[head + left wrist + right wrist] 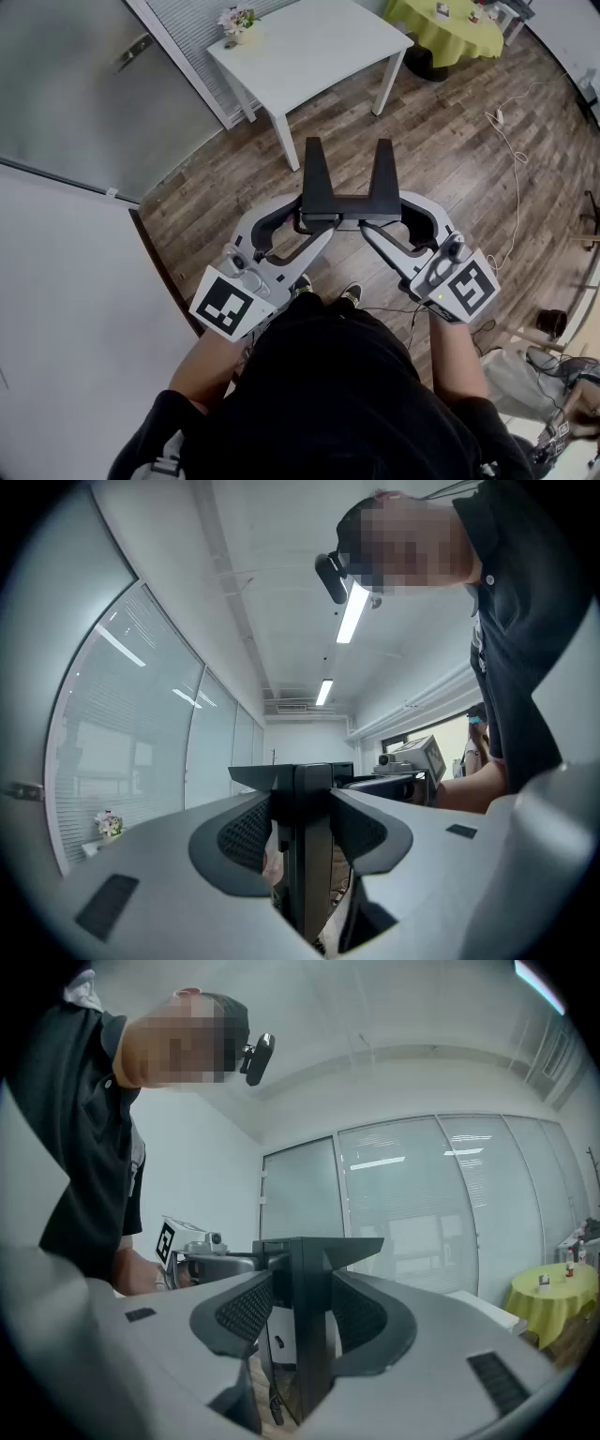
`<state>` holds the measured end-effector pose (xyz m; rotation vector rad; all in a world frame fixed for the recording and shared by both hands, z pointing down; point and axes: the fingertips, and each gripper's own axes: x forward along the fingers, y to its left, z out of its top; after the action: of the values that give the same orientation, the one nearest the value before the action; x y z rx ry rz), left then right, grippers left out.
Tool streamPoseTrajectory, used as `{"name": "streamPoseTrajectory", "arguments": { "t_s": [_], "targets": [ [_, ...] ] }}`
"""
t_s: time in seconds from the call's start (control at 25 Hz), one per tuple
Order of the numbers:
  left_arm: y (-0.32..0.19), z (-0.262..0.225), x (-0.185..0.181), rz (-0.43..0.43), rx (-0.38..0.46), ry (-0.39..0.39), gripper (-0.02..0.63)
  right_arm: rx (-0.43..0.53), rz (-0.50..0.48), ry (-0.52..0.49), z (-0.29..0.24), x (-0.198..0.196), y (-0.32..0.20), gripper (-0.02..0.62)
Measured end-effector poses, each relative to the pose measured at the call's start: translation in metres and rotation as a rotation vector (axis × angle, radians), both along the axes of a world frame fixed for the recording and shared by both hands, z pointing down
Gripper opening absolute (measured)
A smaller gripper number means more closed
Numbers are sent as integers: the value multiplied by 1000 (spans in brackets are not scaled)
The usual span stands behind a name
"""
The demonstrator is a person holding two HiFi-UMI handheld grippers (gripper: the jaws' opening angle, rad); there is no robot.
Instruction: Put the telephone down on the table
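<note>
**Telephone held in the air between both grippers, away from the white bench**

In the middle of the head view, a black plastic telephone [349, 201], a flat crossbar with two tapered prongs pointing toward the top of the frame, is held up over the brown wood-plank floor [450, 178]. It touches neither the floor nor any bench.

The left gripper [315, 220] comes in from the lower left and clamps the left end of the crossbar. The right gripper [384, 217] comes in from the lower right and clamps the right end. Each gripper's marker cube sits near the person's forearms, low in the frame.

In the left gripper view, the two grey fingers [242, 832] with black textured pads close from both sides on a black upright slab of the telephone in the centre of the frame. The right gripper view shows the same: its padded fingers [246, 1309] hold a black upright slab between them. So both pairs of fingers stand fairly wide, closed on the telephone.

A white square bench [319, 52] on white legs stands at the upper centre of the head view, well apart from the telephone. A small pot of pale flowers [239, 22] sits on its far left corner. At the upper right, a round bench under a yellow-green cloth [450, 33] carries a few small items too small to tell. A thin white cable [514, 150] trails across the floor at the right.
</note>
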<state>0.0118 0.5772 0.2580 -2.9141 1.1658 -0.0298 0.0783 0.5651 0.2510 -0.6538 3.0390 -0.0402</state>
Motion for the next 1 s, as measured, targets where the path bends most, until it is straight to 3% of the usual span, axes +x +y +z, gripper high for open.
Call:
{"name": "streamPoseTrajectory", "arguments": {
  "t_s": [0.6, 1.0],
  "targets": [
    [-2, 0, -2, -4, -6, 7, 196, -6, 11, 13, 1, -3, -2, 212],
    [-18, -1, -37, 42, -5, 26, 196, -19, 64, 5, 0, -38, -15, 212]
  ]
}}
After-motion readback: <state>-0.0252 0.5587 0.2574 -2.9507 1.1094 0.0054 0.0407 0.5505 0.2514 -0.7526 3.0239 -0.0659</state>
